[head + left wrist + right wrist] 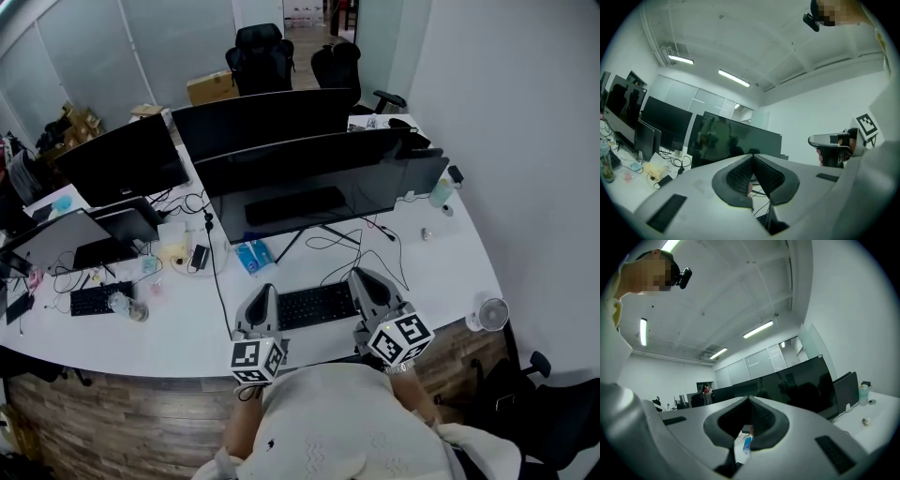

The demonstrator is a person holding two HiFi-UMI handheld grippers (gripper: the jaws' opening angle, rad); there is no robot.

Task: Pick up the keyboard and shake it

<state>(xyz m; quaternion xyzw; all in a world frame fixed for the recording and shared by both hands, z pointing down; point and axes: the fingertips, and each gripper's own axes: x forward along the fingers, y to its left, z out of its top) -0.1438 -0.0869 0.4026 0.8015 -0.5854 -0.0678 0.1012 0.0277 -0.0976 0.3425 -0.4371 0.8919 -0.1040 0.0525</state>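
Legible text: none.
The marker cubes (pixel 257 361) (pixel 399 339) show only black-and-white square patterns; other surfaces are too small to read.

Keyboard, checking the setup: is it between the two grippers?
Yes, the left gripper flanks one end of the keyboard, the right gripper the other.

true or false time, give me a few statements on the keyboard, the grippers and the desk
1. The keyboard lies on the desk between the left gripper and the right gripper. True.
2. The left gripper's jaws stand wide apart. False: they are together, with nothing between them.
3. A small fan stands on the desk, at the right of the head view. True.
4. The right gripper is clamped on the keyboard. False: its jaws are together and hold nothing.
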